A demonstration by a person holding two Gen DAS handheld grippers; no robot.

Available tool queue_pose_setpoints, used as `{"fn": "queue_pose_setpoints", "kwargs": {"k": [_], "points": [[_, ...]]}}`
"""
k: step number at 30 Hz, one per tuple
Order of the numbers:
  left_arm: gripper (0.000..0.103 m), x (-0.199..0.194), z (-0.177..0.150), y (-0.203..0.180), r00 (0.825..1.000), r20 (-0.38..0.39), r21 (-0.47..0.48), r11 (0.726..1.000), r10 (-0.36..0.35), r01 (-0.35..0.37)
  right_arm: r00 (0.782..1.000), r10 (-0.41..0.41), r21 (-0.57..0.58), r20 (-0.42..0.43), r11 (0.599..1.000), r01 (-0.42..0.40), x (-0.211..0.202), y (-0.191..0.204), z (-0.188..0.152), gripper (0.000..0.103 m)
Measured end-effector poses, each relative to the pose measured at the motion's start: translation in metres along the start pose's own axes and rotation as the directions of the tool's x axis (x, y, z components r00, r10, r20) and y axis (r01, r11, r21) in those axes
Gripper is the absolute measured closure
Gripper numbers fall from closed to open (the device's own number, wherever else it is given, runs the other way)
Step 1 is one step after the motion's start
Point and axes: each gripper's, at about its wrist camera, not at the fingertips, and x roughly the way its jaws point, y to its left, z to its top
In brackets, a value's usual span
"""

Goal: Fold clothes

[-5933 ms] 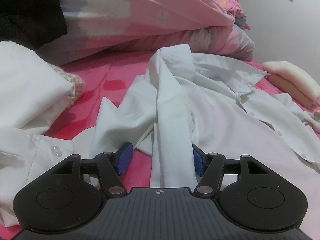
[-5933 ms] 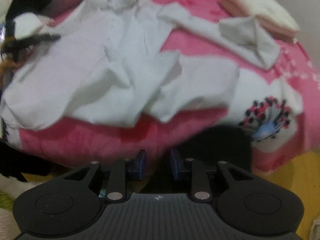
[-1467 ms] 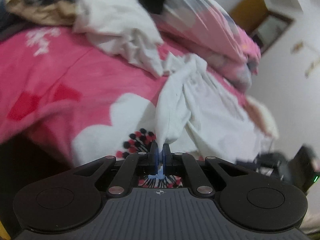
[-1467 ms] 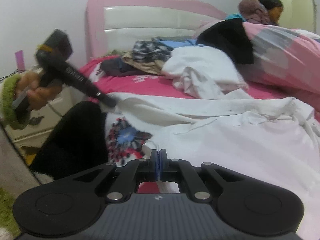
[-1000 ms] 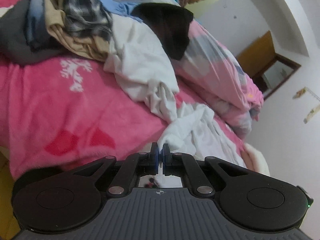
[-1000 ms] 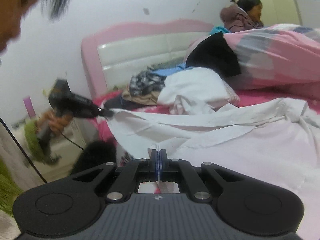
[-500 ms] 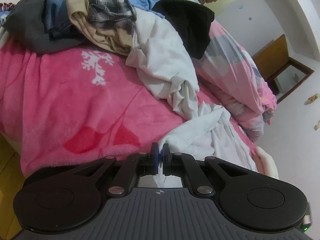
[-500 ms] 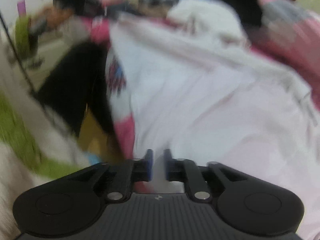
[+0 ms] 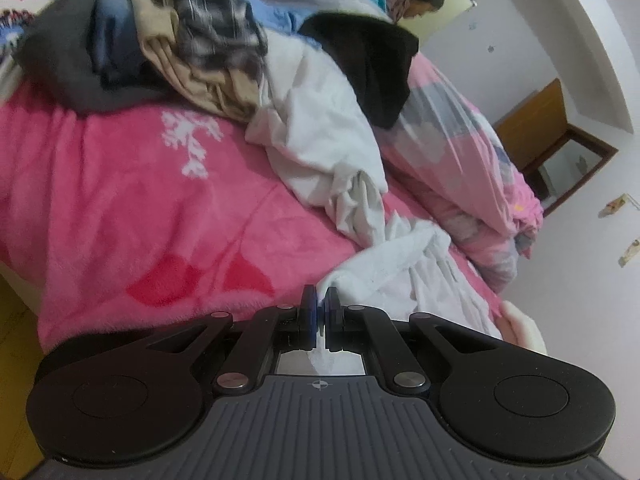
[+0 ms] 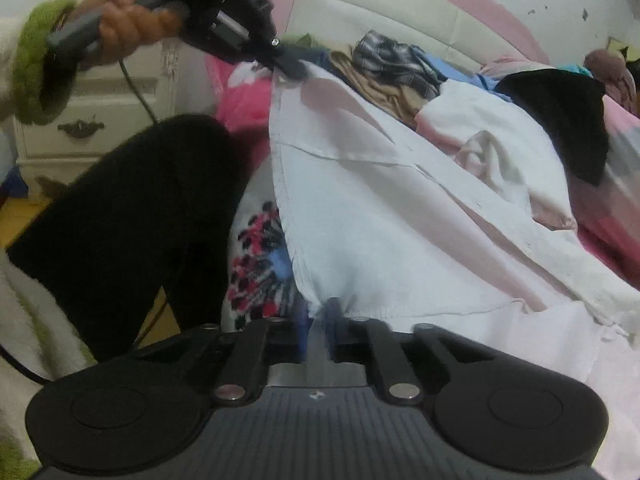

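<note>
**Spotter:** What has changed just now?

**Operator:** Half a second back my right hand-held gripper (image 10: 318,320) had its jaws apart. Now they are clamped on the hem of the white shirt (image 10: 380,220), with cloth bunched between the pads. I read that as a re-grip at a better spot. The left hand-held gripper (image 9: 320,312) has not let go: its jaws stay closed on the other corner of the same hem.

**Spotter:** Where does the shirt lie?

**Operator:** It is spread over the bed (image 9: 140,208), on the near side of the pile of clothes (image 9: 180,48). Its far end runs up against the white bundle at the pile's foot. The hem is lifted and pulled fairly straight between my two grips.

**Spotter:** What does that mean for the fold?

**Operator:** My judgement: both hem corners are secured, so I can now shake the shirt flat or carry the hem over toward the collar. No fold is made yet.

**Spotter:** Edges and room?

**Operator:** A bare strip of pink blanket lies open in front of the pile, on the left gripper's side. It is enough to lay the shirt down, I think. Beyond the pile the striped quilt (image 9: 460,152) crowds in, so I would not drag cloth that way. Opposite the pile, the bed's edge is just beside both grips. My own dark-clad leg (image 10: 132,220) stands there, and a slack hem could slide off.
</note>
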Motion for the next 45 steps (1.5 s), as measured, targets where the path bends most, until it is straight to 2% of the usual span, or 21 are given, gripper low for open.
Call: {"fn": "queue_pose_setpoints", "kwargs": {"k": [3, 7, 11, 15, 18, 20, 22, 24, 25, 28, 30, 32, 34, 35, 36, 37, 39, 41, 42, 43, 45], "points": [[0.102, -0.01, 0.003, -0.002, 0.999, 0.051, -0.001, 1.0, -0.018, 0.018, 0.993, 0.088, 0.066, 0.082, 0.993, -0.093, -0.023, -0.01, 0.011, 0.102], [0.102, -0.017, 0.005, -0.001, 0.995, 0.102, 0.001, 1.0, -0.008, 0.008, 0.962, 0.209, 0.158, 0.176, 0.959, -0.237, -0.034, -0.019, 0.018, 0.102], [0.102, -0.013, 0.006, 0.009, 0.994, 0.105, -0.034, 0.999, 0.023, -0.019, 0.952, 0.289, 0.21, 0.103, 0.929, -0.305, 0.005, -0.004, 0.01, 0.101], [0.102, -0.002, 0.002, 0.014, 0.996, 0.075, -0.033, 0.998, 0.049, -0.047, 0.966, 0.258, 0.257, 0.016, 0.933, -0.253, 0.03, 0.009, -0.001, 0.098], [0.102, 0.005, -0.002, 0.01, 0.997, 0.067, -0.001, 0.999, 0.042, -0.042, 0.972, 0.227, 0.337, 0.067, 0.911, -0.236, -0.001, -0.006, -0.008, 0.093], [0.102, 0.009, -0.003, 0.007, 0.997, 0.069, 0.018, 0.999, 0.029, -0.03, 0.982, 0.155, 0.405, 0.11, 0.895, -0.187, -0.034, -0.019, -0.019, 0.082], [0.102, 0.015, -0.004, 0.002, 0.998, 0.07, 0.037, 0.999, 0.007, -0.01, 0.991, 0.059, 0.517, 0.119, 0.848, -0.112, -0.07, -0.034, -0.04, 0.073], [0.102, 0.023, -0.005, -0.005, 0.998, 0.062, 0.056, 0.998, -0.019, 0.015, 0.994, -0.046, 0.64, 0.099, 0.767, -0.028, -0.105, -0.052, -0.065, 0.073], [0.102, 0.029, -0.006, -0.009, 0.998, 0.052, 0.069, 0.997, -0.036, 0.033, 0.991, -0.107, 0.709, 0.074, 0.705, 0.023, -0.125, -0.061, -0.081, 0.073], [0.101, 0.049, -0.011, -0.027, 0.998, 0.011, 0.131, 0.99, -0.061, 0.059, 0.954, -0.299, 0.875, -0.016, 0.457, 0.158, -0.188, -0.079, -0.136, 0.072], [0.101, 0.066, -0.018, -0.04, 0.998, -0.033, 0.176, 0.982, -0.062, 0.067, 0.899, -0.423, 0.928, -0.113, 0.278, 0.247, -0.23, -0.084, -0.17, 0.072], [0.101, 0.083, -0.024, -0.054, 0.995, -0.078, 0.22, 0.973, -0.061, 0.077, 0.824, -0.514, 0.935, -0.236, 0.11, 0.336, -0.265, -0.086, -0.196, 0.072], [0.097, 0.098, -0.032, -0.066, 0.994, -0.109, 0.28, 0.959, -0.021, 0.052, 0.76, -0.554, 0.921, -0.339, -0.028, 0.389, -0.289, -0.085, -0.217, 0.072], [0.094, 0.1, -0.037, -0.072, 0.994, -0.111, 0.318, 0.947, 0.002, 0.034, 0.741, -0.556, 0.915, -0.377, -0.098, 0.391, -0.299, -0.085, -0.228, 0.072], [0.082, 0.101, -0.041, -0.077, 0.994, -0.11, 0.357, 0.934, 0.025, 0.016, 0.732, -0.549, 0.911, -0.403, -0.165, 0.378, -0.306, -0.085, -0.238, 0.072], [0.073, 0.103, -0.046, -0.083, 0.993, -0.108, 0.395, 0.919, 0.049, -0.002, 0.736, -0.537, 0.911, -0.412, -0.225, 0.346, -0.31, -0.083, -0.249, 0.072], [0.069, 0.106, -0.055, -0.094, 0.99, -0.101, 0.468, 0.883, 0.096, -0.038, 0.745, -0.522, 0.904, -0.417, -0.326, 0.277, -0.317, -0.079, -0.269, 0.072], [0.061, 0.103, -0.061, -0.101, 0.989, -0.081, 0.517, 0.854, 0.125, -0.065, 0.744, -0.518, 0.888, -0.422, -0.404, 0.222, -0.322, -0.077, -0.285, 0.072], [0.054, 0.098, -0.061, -0.103, 0.99, -0.066, 0.525, 0.848, 0.128, -0.075, 0.739, -0.52, 0.878, -0.428, -0.433, 0.204, -0.325, -0.076, -0.291, 0.072], [0.053, 0.093, -0.061, -0.105, 0.99, -0.05, 0.533, 0.842, 0.132, -0.085, 0.728, -0.527, 0.869, -0.439, -0.455, 0.195, -0.328, -0.075, -0.297, 0.072], [0.053, 0.084, -0.056, -0.107, 0.991, -0.024, 0.517, 0.85, 0.129, -0.098, 0.709, -0.541, 0.859, -0.452, -0.479, 0.182, -0.333, -0.075, -0.307, 0.071]]}}
